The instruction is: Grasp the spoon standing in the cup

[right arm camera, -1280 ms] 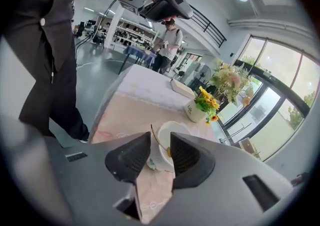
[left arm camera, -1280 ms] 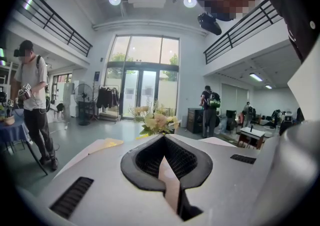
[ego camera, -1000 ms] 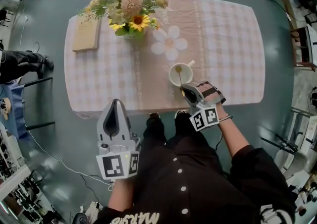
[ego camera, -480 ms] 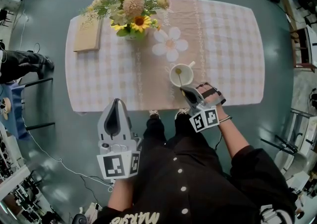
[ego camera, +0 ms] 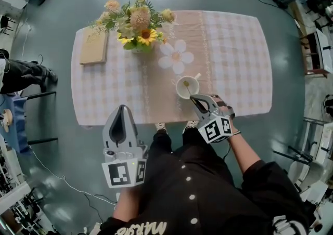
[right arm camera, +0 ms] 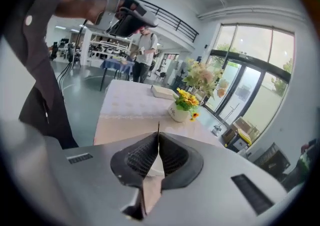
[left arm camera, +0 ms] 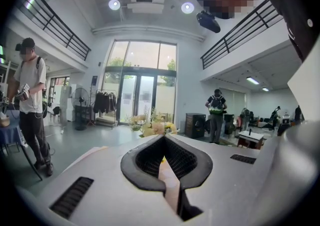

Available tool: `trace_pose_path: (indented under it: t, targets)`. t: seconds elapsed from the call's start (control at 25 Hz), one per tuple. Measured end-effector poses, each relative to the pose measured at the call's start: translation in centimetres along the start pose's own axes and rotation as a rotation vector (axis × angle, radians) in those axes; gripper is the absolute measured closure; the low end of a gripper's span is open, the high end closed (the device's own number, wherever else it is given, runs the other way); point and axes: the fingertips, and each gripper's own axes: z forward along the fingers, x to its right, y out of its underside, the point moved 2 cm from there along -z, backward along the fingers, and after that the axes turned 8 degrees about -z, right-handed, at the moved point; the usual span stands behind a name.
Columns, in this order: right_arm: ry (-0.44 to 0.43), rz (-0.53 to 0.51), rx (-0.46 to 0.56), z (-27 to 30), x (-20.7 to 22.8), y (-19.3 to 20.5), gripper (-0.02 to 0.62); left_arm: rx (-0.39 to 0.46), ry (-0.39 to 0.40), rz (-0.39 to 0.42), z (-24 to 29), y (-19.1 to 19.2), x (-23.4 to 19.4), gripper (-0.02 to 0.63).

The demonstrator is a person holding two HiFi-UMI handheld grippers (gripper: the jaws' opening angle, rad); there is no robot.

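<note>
Spoon (ego camera: 187, 86) sits in the white cup (ego camera: 178, 90), centre of the head view, near the front edge of the table (ego camera: 234, 62), w/ its handle leaning toward the lower right. R gripper (ego camera: 191, 96) is right at the handle's end, just below-right of the cup rim. In the right gripper view its jaws are clamped together, w/ a thin dark sliver poking up between the pads. That looks like the spoon handle tip (right arm camera: 158, 127), and the white of the cup shows thru the gap beneath. So the grasp reads as made, or v. nearly, but the pinch is high up, w/ not much handle in the bite. L gripper (ego camera: 123, 108) hangs off the table at lower left of the head view, jaws pressed together on nothing, no part in this. Next move, I'd say: confirm the hold, then lift along the handle's lean so the bowl clears the rim w/o tipping the cup. A sideways pull could drag the cup toward the edge. Up at upper left the flowers (ego camera: 136, 15) are well clear.
</note>
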Motion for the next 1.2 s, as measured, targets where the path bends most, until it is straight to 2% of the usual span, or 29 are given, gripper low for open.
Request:
trace_pose_path:
  t: [0.24,0.4,0.8,0.96,1.2]
  targets:
    - [0.075,0.29,0.053,-2.6,3.5,-1.5,0.588,0.032,0.029,0.007,0.7,-1.3,0.6,0.589]
    - [0.137,0.401,0.09,-4.5,6.2,-2.7,0.588,0.052,0.048,0.012,1.4,-2.0,1.0,0.589]
    - [0.369,0.543,0.23,-10.9,12.2,-5.8,0.589,0.096,0.09,0.027,2.3,-3.8,1.8,0.589]
    - [0.458,0.55,0.289,-13.5,14.0,-6.8,0.588,0.116,0.102,0.036,2.4,-4.5,2.0,0.589]
    - [0.568,0.563,0.327,-16.9,16.0,-7.8,0.588,0.151,0.12,0.046,2.3,-5.6,2.5,0.589]
